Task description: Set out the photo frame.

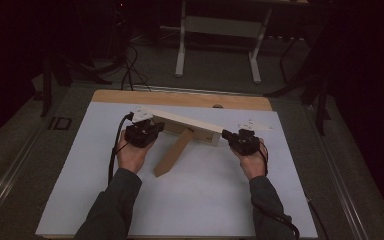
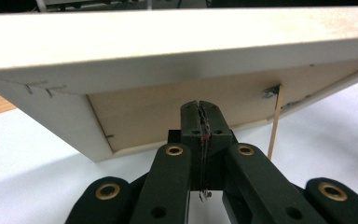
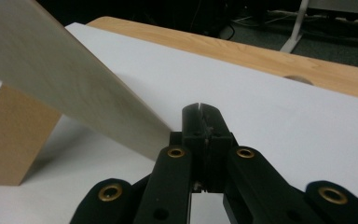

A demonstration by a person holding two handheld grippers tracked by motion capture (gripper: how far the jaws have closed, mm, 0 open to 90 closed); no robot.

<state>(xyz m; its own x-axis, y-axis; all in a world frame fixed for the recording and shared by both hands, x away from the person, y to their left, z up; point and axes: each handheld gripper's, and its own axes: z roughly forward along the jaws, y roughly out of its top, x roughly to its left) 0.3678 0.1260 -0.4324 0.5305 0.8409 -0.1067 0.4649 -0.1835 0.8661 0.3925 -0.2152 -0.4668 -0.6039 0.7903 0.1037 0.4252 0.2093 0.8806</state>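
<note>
The wooden picture frame [image 1: 190,125] lies face down near the back edge of the desk [image 1: 195,210], its stand [image 1: 172,152] sticking out. Both the left gripper [image 1: 147,129] and right gripper [image 1: 235,136] have their jaws pressed together, holding nothing. The frame looks stiff and light; hold it by its side edges.

Both forearms extended forward, each hand holding a gripper, jaws closed.

Left gripper [image 1: 144,131] sits in the left hand [image 1: 131,155], palm up, forearm angled inward; its jaws meet tip to tip in the left gripper view. Right gripper [image 1: 242,140] sits in the right hand [image 1: 254,162], level with the left; jaws likewise pressed together. Grey sleeves cover both forearms.
</note>
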